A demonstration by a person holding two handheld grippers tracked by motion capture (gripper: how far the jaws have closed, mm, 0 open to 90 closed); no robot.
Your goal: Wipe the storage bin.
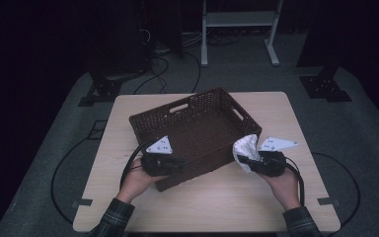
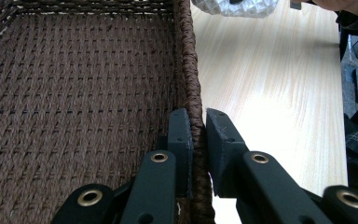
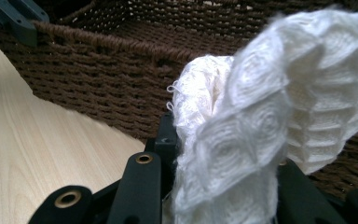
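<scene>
Left gripper (image 2: 199, 135) clamped on the near wall of the brown wicker basket (image 1: 212, 106), one jaw inside, one outside. Right gripper (image 1: 246, 159) pinches a white textured cloth (image 3: 261, 140), bunched and lifted just outside the basket's right corner, above the wooden table (image 1: 227, 202).

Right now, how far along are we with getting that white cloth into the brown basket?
Done so far: the left gripper is clamped on the near wall of the woven basket, steadying it. In hand: the right gripper holds the white cloth off the table, just outside the basket's right corner. Left to do: carry the cloth over the rim and release it inside; the basket floor looks bare.
</scene>
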